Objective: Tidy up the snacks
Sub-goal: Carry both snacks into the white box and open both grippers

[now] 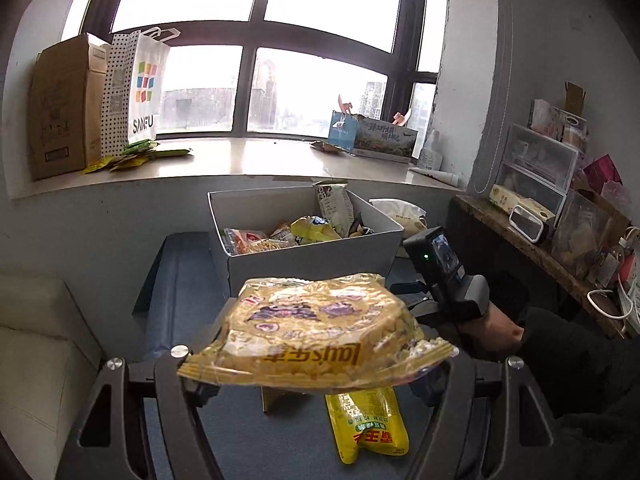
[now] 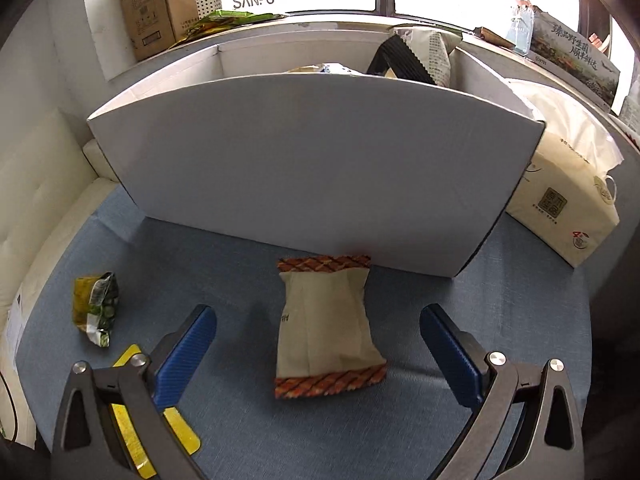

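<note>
My left gripper [image 1: 316,376] is shut on a wide clear-yellow noodle snack pack [image 1: 320,328] and holds it in the air above the blue table, in front of the white box [image 1: 312,268] that holds several snack packs. A yellow pouch [image 1: 368,424] lies on the table below the held pack. My right gripper [image 2: 318,344] is open, low over the table, with a beige packet with red-patterned ends [image 2: 326,328] lying between its blue fingers [image 2: 188,348]. The packet touches neither finger. The white box's front wall [image 2: 312,168] stands just behind it.
A crumpled green-yellow wrapper [image 2: 96,308] lies at the left and a yellow pouch [image 2: 160,432] under the right gripper's left arm. A tissue pack [image 2: 568,196] stands right of the box. The right gripper also shows in the left wrist view [image 1: 440,276]. A white sofa [image 1: 36,344] borders the table's left.
</note>
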